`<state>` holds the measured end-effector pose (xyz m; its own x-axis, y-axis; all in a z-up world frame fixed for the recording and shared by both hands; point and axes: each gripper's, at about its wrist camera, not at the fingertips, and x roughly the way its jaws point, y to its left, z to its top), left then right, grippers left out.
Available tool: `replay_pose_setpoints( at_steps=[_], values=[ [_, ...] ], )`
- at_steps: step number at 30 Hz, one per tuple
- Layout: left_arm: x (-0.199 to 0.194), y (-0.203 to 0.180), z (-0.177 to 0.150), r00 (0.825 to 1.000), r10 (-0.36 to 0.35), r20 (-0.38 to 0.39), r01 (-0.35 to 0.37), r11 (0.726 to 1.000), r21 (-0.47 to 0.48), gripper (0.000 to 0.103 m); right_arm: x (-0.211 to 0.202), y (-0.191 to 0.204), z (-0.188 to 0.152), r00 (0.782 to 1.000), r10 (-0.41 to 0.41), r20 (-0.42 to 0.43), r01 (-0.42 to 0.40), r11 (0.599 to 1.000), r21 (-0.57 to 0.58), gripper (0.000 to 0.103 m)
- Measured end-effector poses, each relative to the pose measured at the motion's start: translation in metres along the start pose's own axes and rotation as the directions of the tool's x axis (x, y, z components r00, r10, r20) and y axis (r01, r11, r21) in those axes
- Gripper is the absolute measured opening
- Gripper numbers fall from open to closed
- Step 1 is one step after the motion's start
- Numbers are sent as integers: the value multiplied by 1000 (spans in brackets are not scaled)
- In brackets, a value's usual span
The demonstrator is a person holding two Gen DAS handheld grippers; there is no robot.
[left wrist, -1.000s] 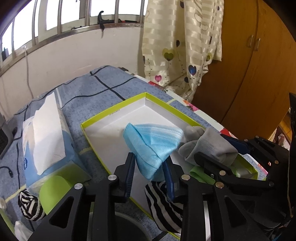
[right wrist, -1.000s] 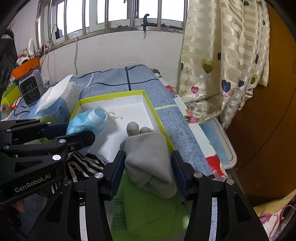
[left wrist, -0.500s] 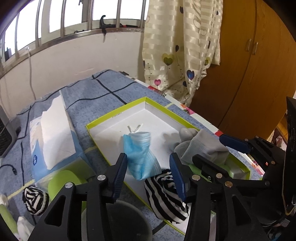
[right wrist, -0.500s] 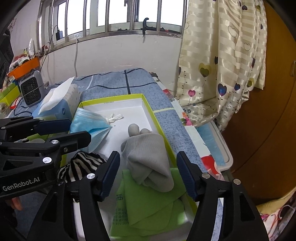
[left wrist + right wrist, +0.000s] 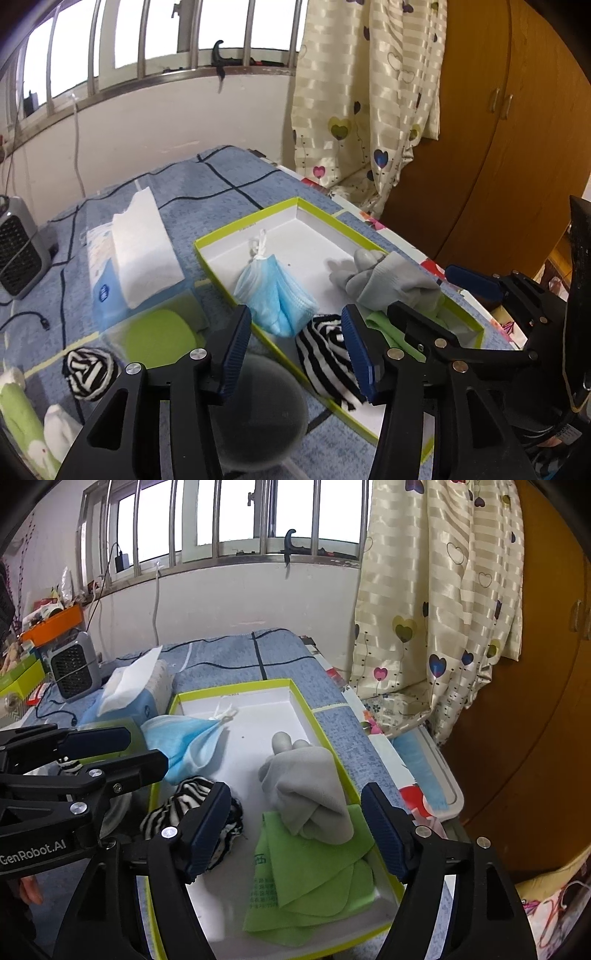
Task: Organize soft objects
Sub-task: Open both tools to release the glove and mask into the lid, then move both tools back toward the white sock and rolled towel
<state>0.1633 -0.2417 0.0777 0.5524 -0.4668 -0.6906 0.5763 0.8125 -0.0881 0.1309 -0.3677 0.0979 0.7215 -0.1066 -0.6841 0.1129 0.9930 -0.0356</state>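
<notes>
Both tools, left tool (image 5: 295, 347) and right tool (image 5: 295, 825), have just been opening and hold nothing. The floppy striped sock (image 5: 75, 373) near the bench's left edge is light; pinch its middle.

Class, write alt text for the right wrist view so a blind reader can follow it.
The open right hand-held gripper hovers over a lime-edged box holding a grey glove on a green cloth, a striped sock and a blue face mask. The left hand-held gripper enters beside the mask.
</notes>
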Motion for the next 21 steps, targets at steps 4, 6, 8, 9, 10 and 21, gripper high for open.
replay_pose_setpoints(
  at_steps=[4,6,8,9,10,21],
  values=[
    [-14,1,-5,1000,0,16,0,1000,-5,52,-6,4,-1,1000,-2,8,2,1000,2,76],
    [-19,2,-7,1000,3,21,-2,1000,-8,53,-10,5,-2,1000,0,13,0,1000,5,78],
    [-24,3,-9,1000,7,26,-7,1000,-10,53,-13,7,-2,1000,0,18,0,1000,9,79],
    [-27,4,-10,1000,9,29,-8,1000,-13,53,-15,7,-2,1000,-1,20,1,1000,11,79],
    [-30,4,-12,999,10,34,-9,1000,-14,53,-16,8,-3,1000,-1,23,1,1000,13,79],
    [-56,16,-35,998,44,54,-42,998,-39,54,-37,16,-9,999,2,47,-4,999,36,79]
  ],
)
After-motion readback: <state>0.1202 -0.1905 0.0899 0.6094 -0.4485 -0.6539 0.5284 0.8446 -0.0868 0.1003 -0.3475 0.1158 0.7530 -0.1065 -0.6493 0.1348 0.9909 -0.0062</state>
